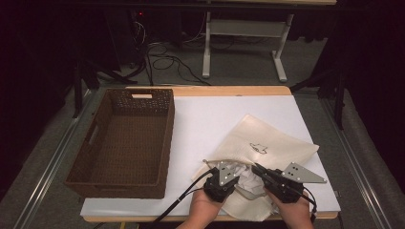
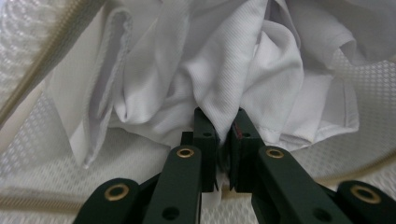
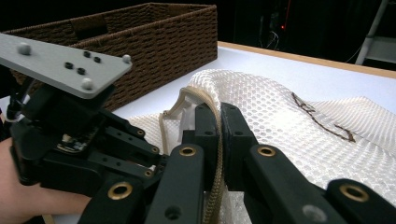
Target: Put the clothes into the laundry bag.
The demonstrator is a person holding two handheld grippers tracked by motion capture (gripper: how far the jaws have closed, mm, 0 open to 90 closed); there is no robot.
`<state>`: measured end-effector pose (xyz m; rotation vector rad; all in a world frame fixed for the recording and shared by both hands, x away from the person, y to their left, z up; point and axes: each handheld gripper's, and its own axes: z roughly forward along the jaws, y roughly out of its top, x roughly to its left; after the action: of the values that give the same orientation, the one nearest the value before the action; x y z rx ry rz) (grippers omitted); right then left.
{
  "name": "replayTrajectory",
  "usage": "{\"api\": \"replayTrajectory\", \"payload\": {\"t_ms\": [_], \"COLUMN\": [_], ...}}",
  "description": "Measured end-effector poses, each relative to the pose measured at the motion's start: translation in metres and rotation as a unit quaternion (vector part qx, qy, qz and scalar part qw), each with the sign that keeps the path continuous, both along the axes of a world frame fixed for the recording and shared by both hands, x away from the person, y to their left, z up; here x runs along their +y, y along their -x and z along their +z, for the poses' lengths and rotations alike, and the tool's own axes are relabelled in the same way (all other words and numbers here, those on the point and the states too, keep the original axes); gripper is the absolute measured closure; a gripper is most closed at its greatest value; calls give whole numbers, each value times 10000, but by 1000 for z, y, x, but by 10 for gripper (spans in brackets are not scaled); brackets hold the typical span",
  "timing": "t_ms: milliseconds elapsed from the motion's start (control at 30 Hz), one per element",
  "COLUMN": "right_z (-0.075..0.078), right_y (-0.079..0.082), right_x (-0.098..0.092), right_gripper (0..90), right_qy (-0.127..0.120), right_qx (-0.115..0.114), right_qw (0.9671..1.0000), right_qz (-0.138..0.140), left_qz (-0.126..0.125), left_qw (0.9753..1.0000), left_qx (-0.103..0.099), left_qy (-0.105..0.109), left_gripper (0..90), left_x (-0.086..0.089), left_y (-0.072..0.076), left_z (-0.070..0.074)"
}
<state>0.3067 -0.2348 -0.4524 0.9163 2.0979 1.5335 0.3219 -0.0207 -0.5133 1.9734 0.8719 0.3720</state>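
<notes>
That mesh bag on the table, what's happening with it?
A person is working at a cream mesh laundry bag with a hand-held gripper in each hand. The right gripper has its jaws shut on the bag's zipper edge, holding the opening up. The left gripper reaches inside and has its jaws shut on a fold of white garment. A brown wicker basket sits to the left, with nothing visible in it.

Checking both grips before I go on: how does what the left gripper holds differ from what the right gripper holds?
The left gripper pinches a fold of the white garment, a fine, soft, crumpled cloth. The right gripper clamps the zipped rim of the cream mesh bag, an open honeycomb net bearing a small dark drawing. The garment sits inside the bag's mouth; the bag lies flat on the table. Both jaws are shut on fabric.
</notes>
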Motion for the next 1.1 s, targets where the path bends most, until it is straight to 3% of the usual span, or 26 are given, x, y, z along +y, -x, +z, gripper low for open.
{"api": "replayTrajectory", "payload": {"t_ms": [133,433,600,833,967,1100], "right_z": [1,0,0,-1,0,0], "right_y": [0,-1,-4,-4,-2,-2], "right_x": [-1,-3,-9,-10,-8,-7], "right_gripper": [883,882,883,882,882,882], "right_qy": [-11,-10,-69,-81,-68,-58], "right_qx": [-18,-4,32,75,51,35], "right_qw": [10000,9999,9996,9996,9997,9997], "right_qz": [-11,-140,-268,-254,-241,-229], "left_qz": [62,103,126,-66,-91,-163], "left_qw": [10000,9992,9988,9996,9993,9992], "left_qx": [-35,-322,-436,-280,-317,-263], "left_qy": [-28,-192,-158,65,174,245], "left_gripper": [834,833,814,522,394,342], "left_x": [-5,-30,-45,-33,-22,-7], "left_y": [-6,-22,-29,-18,-4,7], "left_z": [-1,3,-2,5,8,12]}}
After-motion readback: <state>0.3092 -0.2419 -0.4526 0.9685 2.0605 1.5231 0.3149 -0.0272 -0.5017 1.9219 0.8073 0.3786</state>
